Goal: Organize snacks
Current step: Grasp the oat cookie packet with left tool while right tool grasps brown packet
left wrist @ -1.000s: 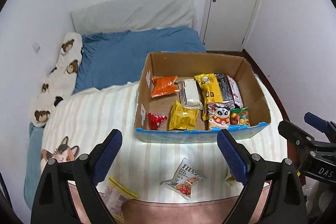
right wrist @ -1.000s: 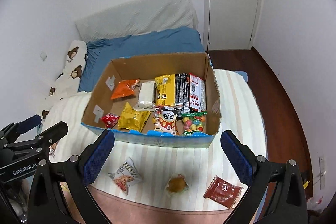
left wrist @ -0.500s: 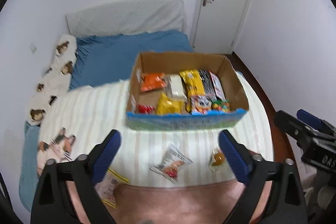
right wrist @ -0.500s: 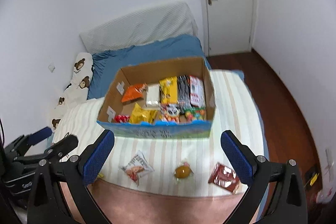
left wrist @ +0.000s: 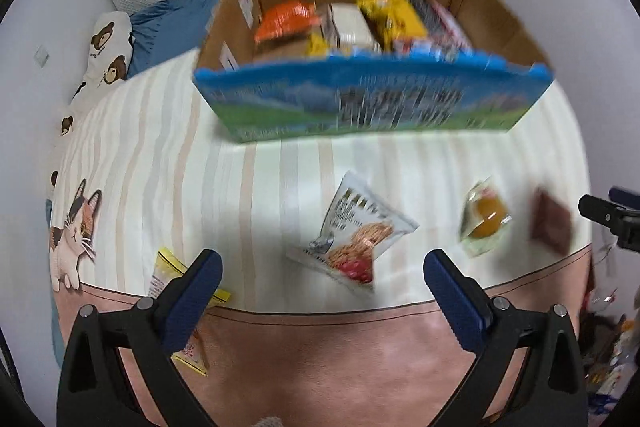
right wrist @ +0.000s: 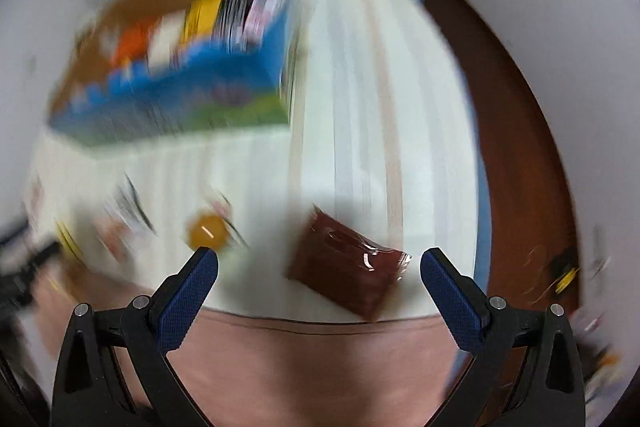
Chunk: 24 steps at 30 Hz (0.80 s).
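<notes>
Your left gripper has its fingers spread wide and released, holding nothing. Straight ahead of it at twelve o'clock lies the white noodle-snack packet on the striped bedspread, apart from both fingers. At two o'clock from it sits the clear packet with an orange treat, and further right the brown packet, blurred. The yellow-edged packet lies at nine o'clock, partly hidden behind your left finger. The cardboard box stands further back at twelve o'clock, with several snacks inside.

Your right gripper is likewise released, with nothing between its fingers. The brown packet lies between them, just ahead, touching neither. The orange treat is at ten o'clock, and the box at eleven, heavily blurred.
</notes>
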Motion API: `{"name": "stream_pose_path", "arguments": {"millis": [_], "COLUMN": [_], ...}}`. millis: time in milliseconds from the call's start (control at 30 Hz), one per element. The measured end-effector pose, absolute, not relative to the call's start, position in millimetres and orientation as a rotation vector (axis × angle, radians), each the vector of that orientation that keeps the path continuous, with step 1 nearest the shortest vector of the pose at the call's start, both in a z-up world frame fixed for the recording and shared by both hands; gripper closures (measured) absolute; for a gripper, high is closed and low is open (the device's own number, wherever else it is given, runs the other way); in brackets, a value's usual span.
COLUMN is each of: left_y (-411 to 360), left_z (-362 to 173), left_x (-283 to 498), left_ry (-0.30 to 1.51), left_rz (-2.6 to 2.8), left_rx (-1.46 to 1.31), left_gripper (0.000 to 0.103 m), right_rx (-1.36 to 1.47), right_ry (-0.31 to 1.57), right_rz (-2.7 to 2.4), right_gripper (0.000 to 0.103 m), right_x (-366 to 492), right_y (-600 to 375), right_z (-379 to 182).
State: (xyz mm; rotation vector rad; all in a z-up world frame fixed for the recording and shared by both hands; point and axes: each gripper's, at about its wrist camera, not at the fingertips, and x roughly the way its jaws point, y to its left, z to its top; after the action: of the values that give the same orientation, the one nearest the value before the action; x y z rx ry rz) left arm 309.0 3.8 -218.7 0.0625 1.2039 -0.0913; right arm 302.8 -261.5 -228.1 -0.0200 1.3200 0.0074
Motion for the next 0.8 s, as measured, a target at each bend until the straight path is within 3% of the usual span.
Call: {"name": "stream_pose_path", "arguments": {"millis": [200, 467, 700, 733, 800], "left_y": [-0.1, -3.3, -39.8, -45.2, -56.5], "left_z": [-254.8, -272.0, -295.7, -299.5, -304.1], "left_x": [305.3, 313.6, 352.2, 356.2, 359.6], "left_ry": [1.275, 1.308, 1.380, 1.386, 1.386], "left_rz": [-0.050, -0.048, -0.217, -0.247, -0.285], "left_rx": [0.127, 0.171, 0.334, 0.344, 0.373], "left_gripper": [0.000, 0.000, 0.000, 0.002, 0.027], "right_rx": [-0.452, 0.025, -0.092, -0.102, -0.165], "right_ry": [1.469, 1.352, 1.493, 1.503, 1.479], "right_rz": [-0.047, -0.032, 0.113, 0.133, 0.127], "right_gripper": [0.001, 0.001, 0.000, 0.001, 0.001], "right_x": [308.7, 327.7, 336.0, 337.1, 336.3], "right_y": [-246.7, -278.1, -275.6, -275.7, -273.1], "right_z": [-296.5, -272.3, -299.8, -307.5, -314.9]}}
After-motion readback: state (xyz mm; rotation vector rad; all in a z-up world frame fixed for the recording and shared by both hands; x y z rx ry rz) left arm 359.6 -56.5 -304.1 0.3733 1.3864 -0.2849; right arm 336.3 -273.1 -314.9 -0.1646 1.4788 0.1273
